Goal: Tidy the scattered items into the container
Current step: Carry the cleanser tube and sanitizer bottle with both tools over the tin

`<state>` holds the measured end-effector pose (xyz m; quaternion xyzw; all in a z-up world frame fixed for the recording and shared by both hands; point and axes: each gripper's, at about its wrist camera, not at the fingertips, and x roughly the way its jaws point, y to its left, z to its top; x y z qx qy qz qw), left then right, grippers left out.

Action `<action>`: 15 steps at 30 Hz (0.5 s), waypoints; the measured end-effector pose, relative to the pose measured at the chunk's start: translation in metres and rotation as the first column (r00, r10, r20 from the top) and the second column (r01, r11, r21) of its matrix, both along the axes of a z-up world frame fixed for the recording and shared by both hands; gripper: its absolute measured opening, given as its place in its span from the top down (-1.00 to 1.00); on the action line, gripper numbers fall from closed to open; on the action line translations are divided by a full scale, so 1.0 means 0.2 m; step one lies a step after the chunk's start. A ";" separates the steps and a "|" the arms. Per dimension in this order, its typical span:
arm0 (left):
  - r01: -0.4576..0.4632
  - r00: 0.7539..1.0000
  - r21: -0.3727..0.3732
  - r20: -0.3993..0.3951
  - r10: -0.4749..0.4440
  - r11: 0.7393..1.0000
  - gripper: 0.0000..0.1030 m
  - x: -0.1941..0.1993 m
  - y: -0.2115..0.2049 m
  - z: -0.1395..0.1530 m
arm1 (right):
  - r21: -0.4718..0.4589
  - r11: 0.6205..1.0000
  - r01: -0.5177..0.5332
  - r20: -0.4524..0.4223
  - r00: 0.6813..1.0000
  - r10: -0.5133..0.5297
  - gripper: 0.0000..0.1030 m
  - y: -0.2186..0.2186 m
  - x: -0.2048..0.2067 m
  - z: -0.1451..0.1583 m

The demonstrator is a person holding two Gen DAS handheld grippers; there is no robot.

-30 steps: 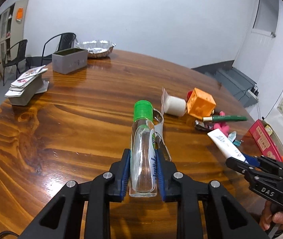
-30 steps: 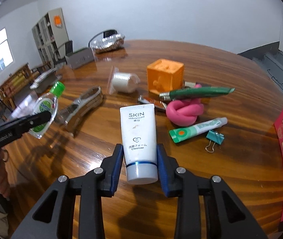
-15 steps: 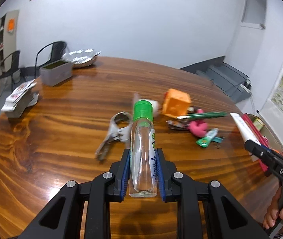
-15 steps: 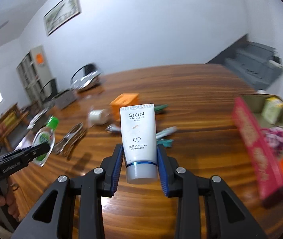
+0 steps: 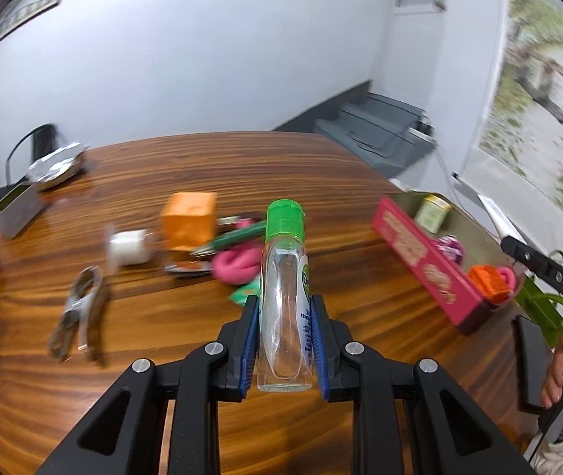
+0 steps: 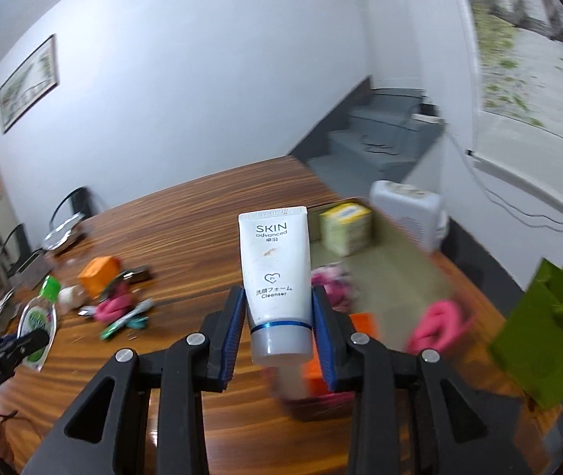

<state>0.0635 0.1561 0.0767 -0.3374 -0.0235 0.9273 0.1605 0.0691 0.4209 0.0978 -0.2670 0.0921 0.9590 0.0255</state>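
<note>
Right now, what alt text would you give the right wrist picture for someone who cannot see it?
A black two-finger gripper clamps a white cleanser tube above a wooden table. Just beyond it lies an open box holding a yellow carton and pink items, with a green bag to its right. At far left, another gripper holds a green-capped bottle near scattered items.

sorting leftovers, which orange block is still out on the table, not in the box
The orange cube beside the white roll; the other orange block already lies inside the box.

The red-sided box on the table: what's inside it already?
Inside the box: a yellow-green carton, pink bundles and an orange block. The held cleanser tube covers part of its floor.
</note>
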 end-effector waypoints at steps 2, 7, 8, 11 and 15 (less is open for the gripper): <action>0.041 0.999 0.002 0.003 -0.041 0.999 0.51 -0.03 0.11 0.01 | -0.004 0.999 0.036 0.012 0.999 -0.036 0.29 0.09 -0.02 0.00; 0.113 0.993 0.010 0.011 -0.113 0.994 0.51 -0.08 0.32 0.04 | -0.043 0.992 0.118 0.044 0.992 -0.116 0.10 0.27 -0.09 -0.03; 0.124 0.992 0.011 0.012 -0.124 0.992 0.51 -0.09 0.35 0.04 | -0.062 0.989 0.131 0.044 0.991 -0.129 -0.09 0.31 -0.09 -0.04; 0.158 0.987 0.007 0.015 -0.158 0.987 0.51 -0.14 0.45 0.05 | -0.085 0.982 0.169 0.019 0.986 -0.168 -0.38 0.38 -0.06 -0.05; 0.200 0.979 0.011 0.025 -0.200 0.980 0.51 -0.20 0.58 0.06 | -0.116 0.974 0.193 0.006 0.981 -0.194 -0.44 0.42 -0.03 -0.07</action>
